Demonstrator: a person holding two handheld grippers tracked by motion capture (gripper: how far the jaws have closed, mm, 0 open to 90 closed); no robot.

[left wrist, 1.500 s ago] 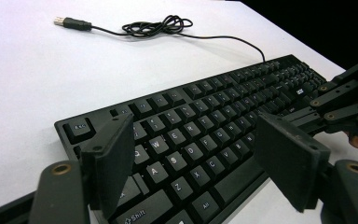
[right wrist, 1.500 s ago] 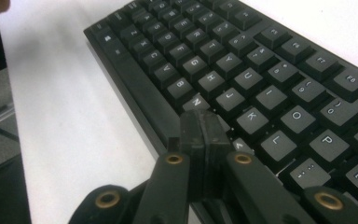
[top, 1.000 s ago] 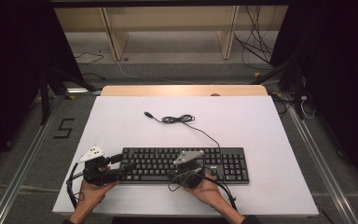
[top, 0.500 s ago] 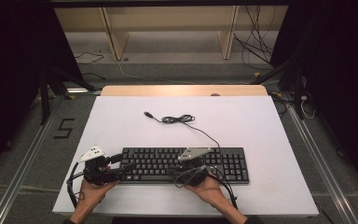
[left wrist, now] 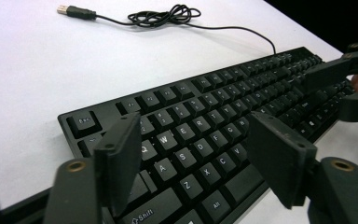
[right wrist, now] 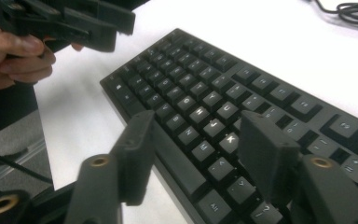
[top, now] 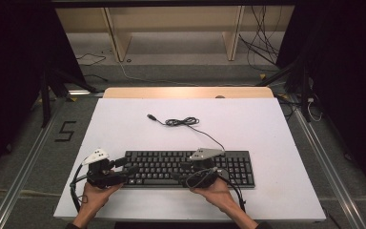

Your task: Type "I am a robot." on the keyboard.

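A black keyboard (top: 162, 167) lies across the near part of the white table (top: 267, 129). Its thin cable (top: 181, 122) is coiled behind it and ends in a USB plug (top: 150, 116). My left gripper (top: 128, 166) hovers over the keyboard's left end. Its jaws have just been closing a little but stand open above the letter keys (left wrist: 193, 128), gripping nothing. My right gripper (top: 181, 171) is above the keyboard's middle, pointing left. Its jaws have just been opening and stand apart over the keys (right wrist: 198, 126), with nothing held. In each gripper view the other gripper shows farther off (left wrist: 328, 93) (right wrist: 119, 30).
A wooden strip (top: 186, 92) edges the table's far side, with a wooden shelf frame (top: 171, 28) and loose cables on the floor beyond. A "5" mark (top: 64, 131) and metal rails lie on the floor at the left. White table surface spreads behind and right of the keyboard.
The right gripper's jaws have gone from shut to open and it has lifted slightly off the keys. The left gripper stays in place with its jaws a little narrower.
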